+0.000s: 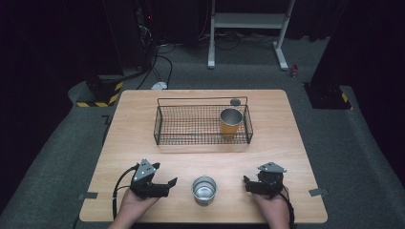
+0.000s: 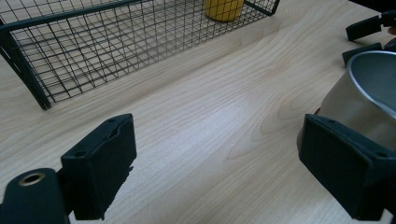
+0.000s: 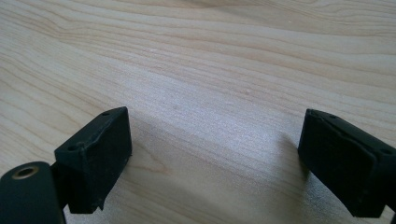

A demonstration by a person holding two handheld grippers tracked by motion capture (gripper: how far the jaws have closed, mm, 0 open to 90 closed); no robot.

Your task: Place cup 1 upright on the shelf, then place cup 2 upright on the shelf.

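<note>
So the short shiny steel cup (image 1: 204, 190) sits near the front edge of the light wooden table (image 1: 143, 138), open side up, and everything else is easiest to place from it. The left gripper (image 1: 168, 183) is just to the cup's left, jaws spread with nothing between them; in the left gripper view the cup (image 2: 369, 93) is right beside one jaw, but I can't tell if they touch, and the cup runs off the picture edge. The right gripper (image 1: 246, 183) is a bit further off on the cup's other side, jaws also spread over bare wood. Behind the cup there's a clear strip of table, then the black wire basket (image 1: 167, 136) with a yellow metal-rimmed cup (image 1: 231, 122) in its right end. Some small round grey thing (image 1: 235, 101) beyond the basket is too tiny to make out.
</note>
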